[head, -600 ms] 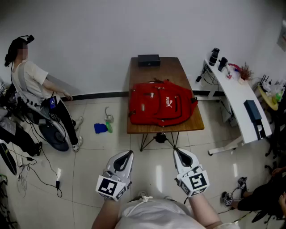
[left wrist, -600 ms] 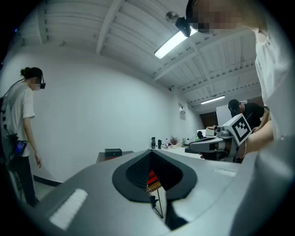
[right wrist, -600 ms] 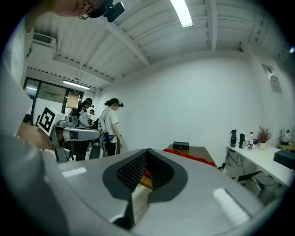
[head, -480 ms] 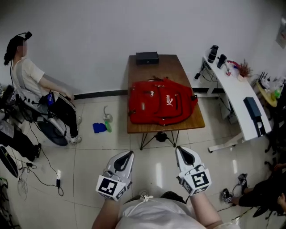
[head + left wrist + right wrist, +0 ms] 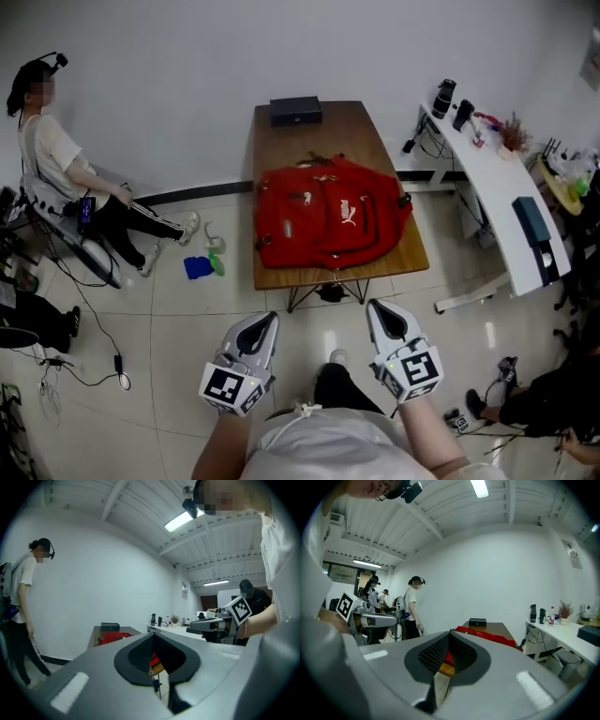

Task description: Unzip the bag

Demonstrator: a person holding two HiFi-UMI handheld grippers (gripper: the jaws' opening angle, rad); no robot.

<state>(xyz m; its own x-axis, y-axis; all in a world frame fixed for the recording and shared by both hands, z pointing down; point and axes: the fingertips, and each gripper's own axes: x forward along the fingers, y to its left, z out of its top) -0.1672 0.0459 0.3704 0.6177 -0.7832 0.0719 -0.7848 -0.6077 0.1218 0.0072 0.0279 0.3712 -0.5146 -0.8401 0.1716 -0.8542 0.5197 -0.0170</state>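
Observation:
The red backpack (image 5: pixel 328 214) lies flat on a brown table (image 5: pixel 347 131) ahead of me, zipped as far as I can see. My left gripper (image 5: pixel 270 319) and right gripper (image 5: pixel 373 306) are both held low over the tiled floor, well short of the table's near edge, and neither touches the bag. Both are shut with nothing between the jaws. In the left gripper view the backpack (image 5: pixel 112 638) shows beyond the closed left gripper (image 5: pixel 152 634). The right gripper view shows the backpack (image 5: pixel 487 637) past the closed right gripper (image 5: pixel 450 632).
A black box (image 5: pixel 295 111) sits at the table's far end. A white desk (image 5: pixel 487 187) with bottles stands to the right. One person (image 5: pixel 56 159) sits at the left, legs stretched out. A blue object (image 5: pixel 199 267) lies on the floor left of the table.
The table and bag have shifted left and slightly nearer in view. My foot now shows between the grippers. The seated person has stretched their legs out. Both grippers stay shut.

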